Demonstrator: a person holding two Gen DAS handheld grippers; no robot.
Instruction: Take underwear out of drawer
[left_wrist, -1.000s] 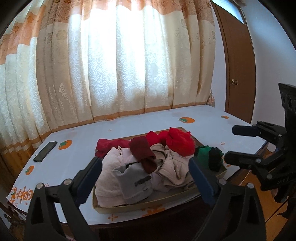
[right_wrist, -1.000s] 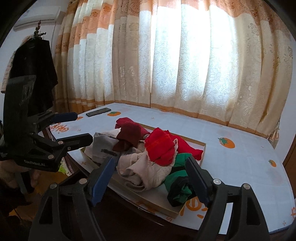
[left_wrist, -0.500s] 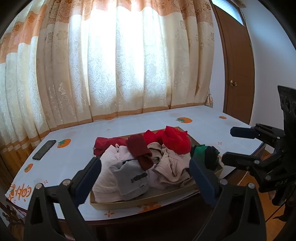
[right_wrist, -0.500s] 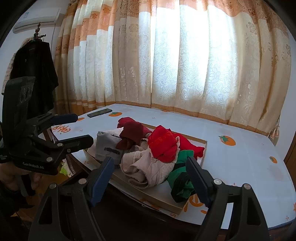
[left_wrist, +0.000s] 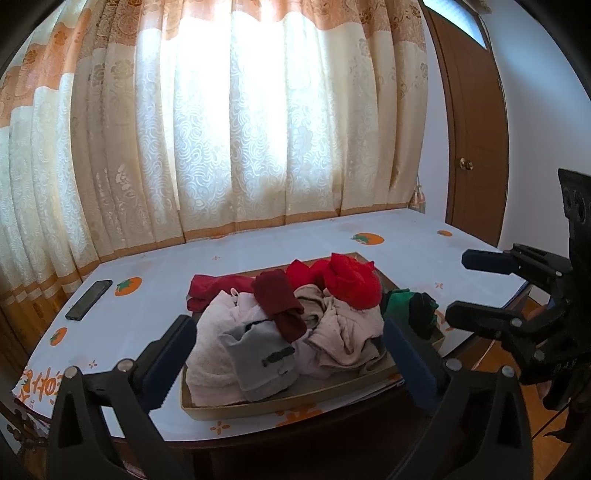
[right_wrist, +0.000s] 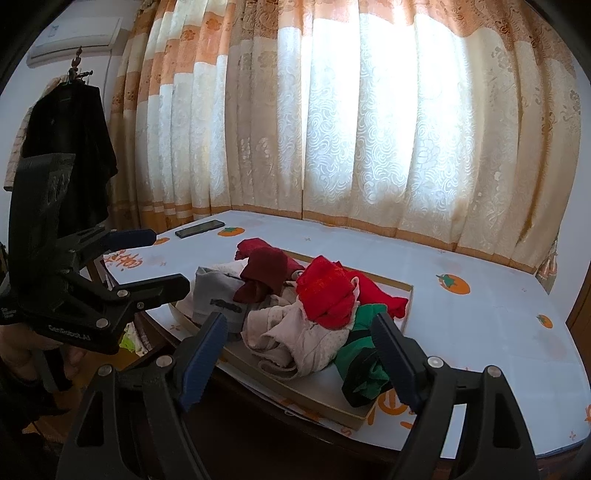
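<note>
A shallow tan drawer (left_wrist: 280, 404) (right_wrist: 317, 398) lies on the table, piled with underwear: a bright red piece (left_wrist: 351, 282) (right_wrist: 325, 291), a maroon one (left_wrist: 279, 299), a grey one (left_wrist: 262, 356) (right_wrist: 214, 291), beige ones (left_wrist: 347, 328) and a green-and-black one (left_wrist: 402, 302) (right_wrist: 365, 317) hanging over the rim. My left gripper (left_wrist: 288, 328) (right_wrist: 166, 258) hovers before the drawer's near edge, its jaws opening with nothing between them. My right gripper (right_wrist: 299, 321) (left_wrist: 467, 286) is held beside it, open and holding nothing, short of the pile.
The table (left_wrist: 155, 295) wears a white cloth with orange fruit prints. A dark phone (left_wrist: 88, 300) (right_wrist: 199, 228) lies at its far left. Curtains (left_wrist: 258, 129) hang behind it. A brown door (left_wrist: 472, 129) stands on the right, and a black coat (right_wrist: 70, 147) hangs on the left.
The left gripper's jaws have spread slightly wider. Neither gripper has shifted noticeably, and the clothes lie as before.
</note>
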